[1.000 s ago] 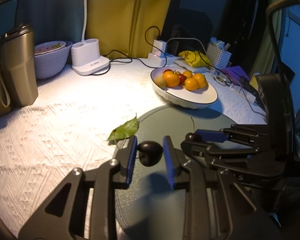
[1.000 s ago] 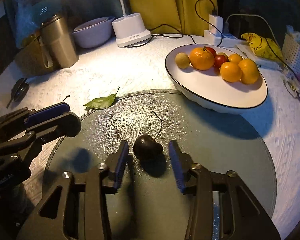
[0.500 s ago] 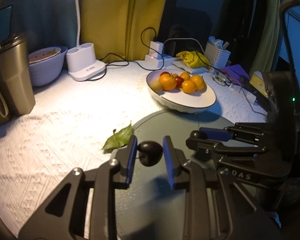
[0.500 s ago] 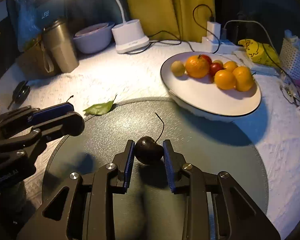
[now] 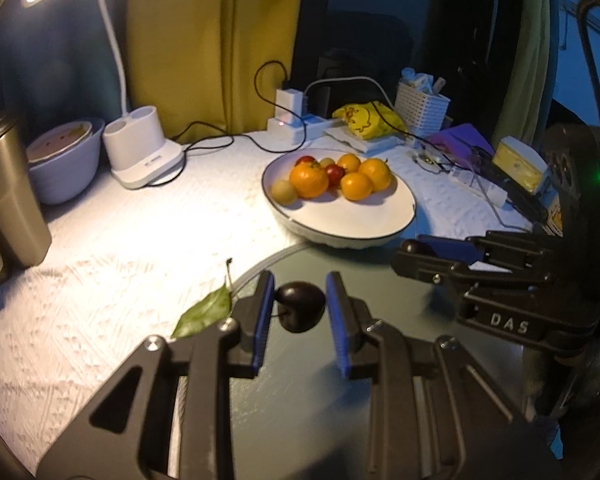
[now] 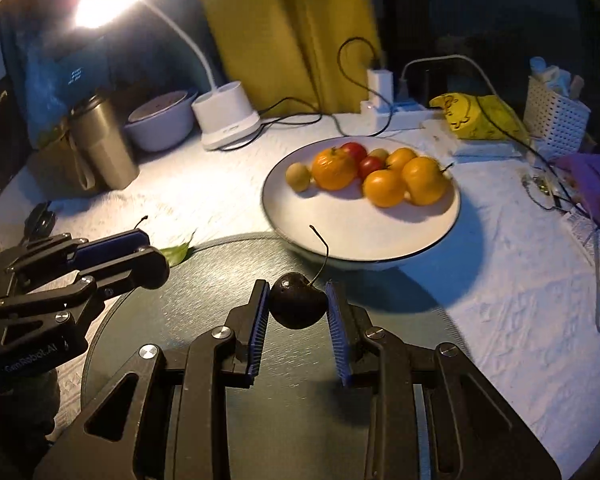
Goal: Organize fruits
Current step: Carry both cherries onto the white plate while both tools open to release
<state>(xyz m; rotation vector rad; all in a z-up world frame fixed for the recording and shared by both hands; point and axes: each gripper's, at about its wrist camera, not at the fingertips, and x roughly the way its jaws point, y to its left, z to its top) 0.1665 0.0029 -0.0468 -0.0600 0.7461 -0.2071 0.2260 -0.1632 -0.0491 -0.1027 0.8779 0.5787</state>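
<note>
1. Cherries are the fruit in play: each tool grips one dark cherry, and both are carried over the round grey-green mat (image 6: pixel 380 360), on the near side of the white plate (image 6: pixel 340 236).
2. Left tool (image 5: pixel 299 308): its blue pads are clenched nearly as tight as they go on the left cherry (image 5: pixel 300 306), one pad pressing each side of the fruit.
3. Right tool (image 6: pixel 298 306): its pads are likewise clamped on the right cherry (image 6: pixel 298 305), whose thin stem (image 6: pixel 322 252) curves up and across the plate's near rim in this view.
4. From the left wrist view, the right tool (image 5: pixel 412 250) sits near the plate's near-right rim, with a dark cherry showing at its tip.
5. From the right wrist view, the left tool (image 6: pixel 148 256) is to the left of the plate, well apart from it; I cannot tell its fruit from this side.
6. Plate contents: oranges (image 6: pixel 384 186), small red fruits (image 6: pixel 370 166) and a pale yellowish fruit (image 6: pixel 298 176), all gathered at the plate's far half; its near half is bare.
7. Green leaf (image 5: pixel 204 312): it lies on the white counter (image 5: pixel 120 248) cloth, left of the plate, at the mat's edge.
</note>
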